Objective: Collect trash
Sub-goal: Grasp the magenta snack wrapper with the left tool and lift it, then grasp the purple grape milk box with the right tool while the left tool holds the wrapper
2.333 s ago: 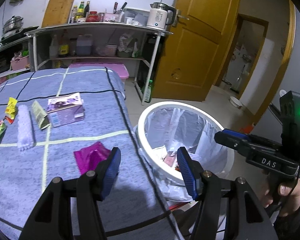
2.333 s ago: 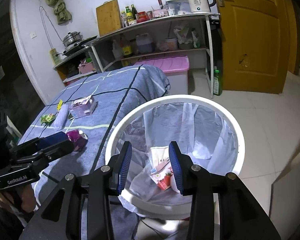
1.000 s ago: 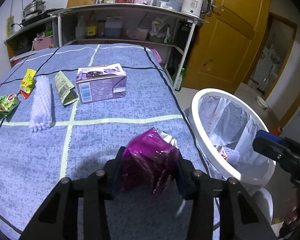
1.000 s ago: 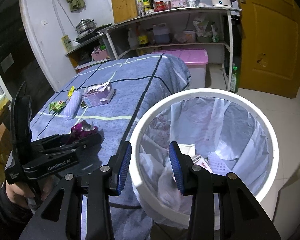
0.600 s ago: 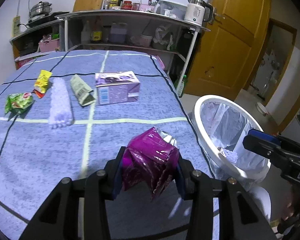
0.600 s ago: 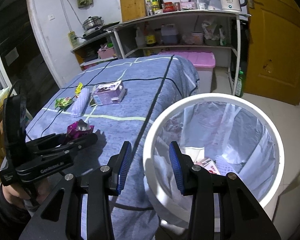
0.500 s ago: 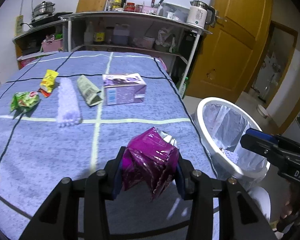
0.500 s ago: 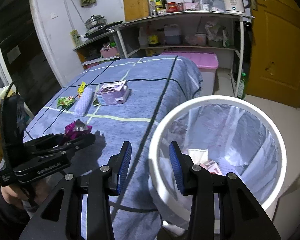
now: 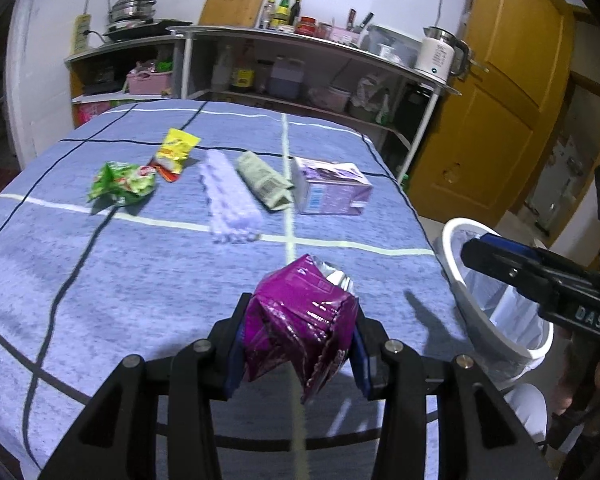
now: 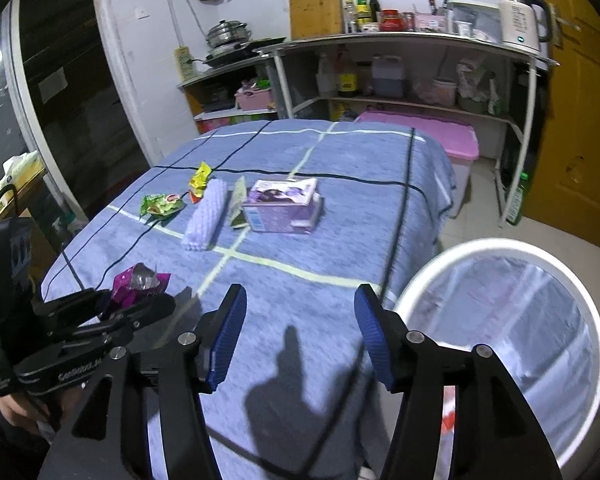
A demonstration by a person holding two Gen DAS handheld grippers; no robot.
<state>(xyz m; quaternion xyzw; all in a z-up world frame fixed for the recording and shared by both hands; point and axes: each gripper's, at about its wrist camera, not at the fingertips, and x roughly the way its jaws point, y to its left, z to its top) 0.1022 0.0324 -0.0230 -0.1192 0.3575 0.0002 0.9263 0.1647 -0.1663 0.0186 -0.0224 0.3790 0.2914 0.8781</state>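
Item in hand: 1 crumpled purple wrapper (image 9: 300, 320), clamped between the pads of our left gripper (image 9: 298, 350) and lifted clear of the blue tablecloth (image 9: 140, 272); 2.3 s ago that same wrapper lay flat on the cloth in front of open jaws, so the pickup is done and holding. Our right gripper (image 10: 300, 336) now stands with its jaws wide apart and empty over the near edge of the table; a moment ago its jaws were much closer together and hung over the white bin (image 10: 500, 248), so we judge it to be freed up for the next piece. The bin sits on the floor just off the table's right corner, lined with a clear bag, and has slid toward the edge of both views as we swung back over the table. Still lying on the cloth, in a row from left to right: 1 green packet (image 9: 124, 184), 1 yellow packet (image 9: 174, 152), 1 strip of white foam wrap (image 9: 230, 200), 1 grey-green sachet (image 9: 264, 184), 1 purple carton (image 9: 330, 194). By our reckoning the wrapper needs carrying right to the bin and dropping, with 5 pieces left after it.
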